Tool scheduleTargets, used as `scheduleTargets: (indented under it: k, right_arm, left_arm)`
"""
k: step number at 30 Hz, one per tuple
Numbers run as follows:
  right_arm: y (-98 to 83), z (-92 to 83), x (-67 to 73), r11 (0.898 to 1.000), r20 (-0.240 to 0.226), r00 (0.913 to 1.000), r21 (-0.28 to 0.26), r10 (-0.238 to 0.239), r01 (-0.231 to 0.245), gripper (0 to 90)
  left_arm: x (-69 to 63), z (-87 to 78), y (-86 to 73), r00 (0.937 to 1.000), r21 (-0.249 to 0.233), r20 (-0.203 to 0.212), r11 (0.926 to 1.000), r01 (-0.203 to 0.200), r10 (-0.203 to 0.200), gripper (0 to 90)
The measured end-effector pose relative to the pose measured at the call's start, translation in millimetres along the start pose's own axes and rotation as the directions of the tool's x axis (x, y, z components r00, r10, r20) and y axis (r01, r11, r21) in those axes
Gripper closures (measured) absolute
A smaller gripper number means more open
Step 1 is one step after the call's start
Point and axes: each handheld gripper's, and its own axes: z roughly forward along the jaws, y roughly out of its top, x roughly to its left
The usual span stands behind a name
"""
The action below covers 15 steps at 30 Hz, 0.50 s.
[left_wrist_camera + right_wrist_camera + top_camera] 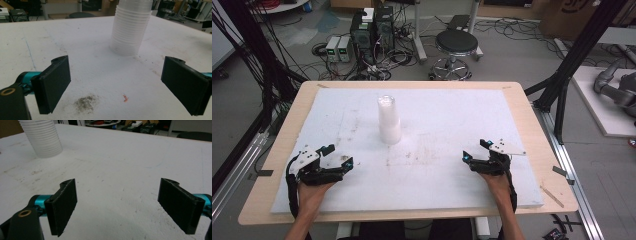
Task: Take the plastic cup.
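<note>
A wooden table point(532, 125) carries a white board point(452, 125). A stack of translucent plastic cups point(389, 120) stands upside down on the board, left of centre and towards the far side. The left gripper point(338, 156) rests near the board's front left, its jaws spread wide and empty, pointing towards the cups. The right gripper point(476, 151) rests at the front right, jaws also spread and empty. A hand point(312, 192) holds each one.
</note>
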Motion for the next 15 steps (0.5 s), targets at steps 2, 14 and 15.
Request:
scheduleTargets:
  k: [2, 14, 15]
  right_arm:
    - [0.1, 0.4, -0.7, 1.000, -0.002, 1.0000, -0.001, 0.001, -0.001, 15.8]
    - [1.0, 2.5, -2.8, 0.999, -0.015, 0.9996, 0.026, 0.023, -0.023, 15.8]
    - [0.8, 2.2, -3.4, 1.000, -0.017, 0.9996, 0.017, 0.021, -0.020, 15.8]
  left_arm:
    - [1.5, 0.0, 0.4, 0.9999, 0.005, 0.013, 1.0000, 0.004, -0.004, 8.8]
    - [7.6, -3.2, 24.8, 0.9996, -0.023, 0.013, 0.9995, -0.024, 0.024, 8.6]
    - [10.9, -1.8, 36.2, 0.9995, -0.030, 0.021, 0.9993, -0.025, 0.025, 8.7]
